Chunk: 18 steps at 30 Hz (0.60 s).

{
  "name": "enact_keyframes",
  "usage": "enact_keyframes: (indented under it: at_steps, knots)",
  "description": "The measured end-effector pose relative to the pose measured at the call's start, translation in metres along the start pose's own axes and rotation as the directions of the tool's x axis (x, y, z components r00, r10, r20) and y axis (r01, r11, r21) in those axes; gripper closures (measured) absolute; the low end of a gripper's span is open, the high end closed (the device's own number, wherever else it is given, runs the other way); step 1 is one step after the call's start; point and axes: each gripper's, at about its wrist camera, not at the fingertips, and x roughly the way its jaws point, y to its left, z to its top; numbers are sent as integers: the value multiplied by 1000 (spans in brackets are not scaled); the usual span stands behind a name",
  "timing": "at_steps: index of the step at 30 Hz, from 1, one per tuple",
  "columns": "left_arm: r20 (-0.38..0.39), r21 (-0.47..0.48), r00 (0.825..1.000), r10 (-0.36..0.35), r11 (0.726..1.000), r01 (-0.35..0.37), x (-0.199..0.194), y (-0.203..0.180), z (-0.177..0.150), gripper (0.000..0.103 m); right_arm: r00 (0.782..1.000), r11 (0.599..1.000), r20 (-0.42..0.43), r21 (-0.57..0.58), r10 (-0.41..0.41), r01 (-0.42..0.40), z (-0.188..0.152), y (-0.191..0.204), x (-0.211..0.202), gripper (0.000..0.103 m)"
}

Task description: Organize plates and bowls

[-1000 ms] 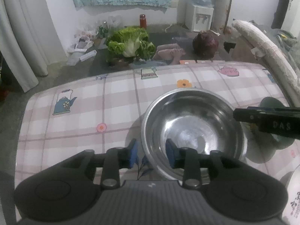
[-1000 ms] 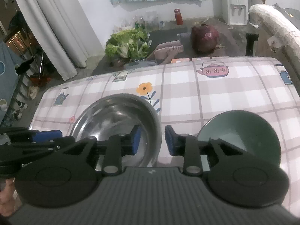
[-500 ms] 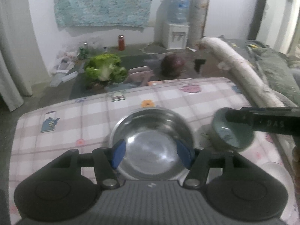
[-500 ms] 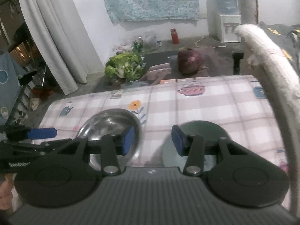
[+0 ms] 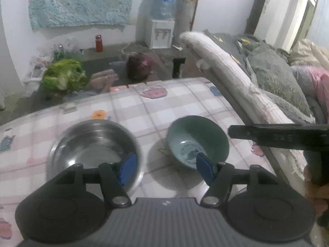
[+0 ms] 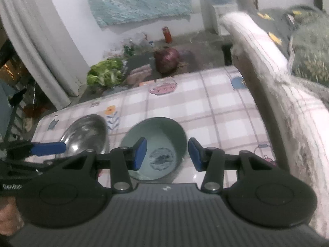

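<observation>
Left wrist: left gripper (image 5: 164, 167) is hanging above the checked table (image 5: 156, 107), jaws having just been opening, nothing between them. Steel bowl (image 5: 92, 144) is sitting upright at left, green bowl (image 5: 197, 140) just beside it at right, both mouths facing up; round, so no long axis.

Right wrist: right gripper (image 6: 167, 154) is hovering over the green bowl (image 6: 154, 142), jaws parted after just widening, gripping nothing. Likely step: choosing the next bowl. Next move probably calls for lowering one pad inside a rim.
</observation>
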Motion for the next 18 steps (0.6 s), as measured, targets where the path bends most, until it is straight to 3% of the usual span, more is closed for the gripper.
enact_keyframes:
  at_steps: [2,8,11,13,15,18]
  knots:
    - [-14,21,1000,11,1000,-11,13,-11,4,40,1000,1000,-20,20,-2,3,1,-10,10,59]
    - [-72,40,996,48,998,-45,48,-24,13,58,996,997,-83,72,31,-25,3,-28,49,62]
    - [-101,42,993,61,997,-57,59,-25,15,72,993,995,-112,91,47,-37,2,-33,64,68]
    - [-120,39,990,72,997,-68,64,-25,15,82,990,993,-128,111,62,-48,2,-36,73,78]
    - [-130,45,987,90,995,-85,67,-26,13,85,987,989,-138,132,85,-66,2,-40,79,87]
    - [-131,54,986,105,994,-99,69,-27,12,88,985,986,-140,146,104,-84,0,-43,82,90]
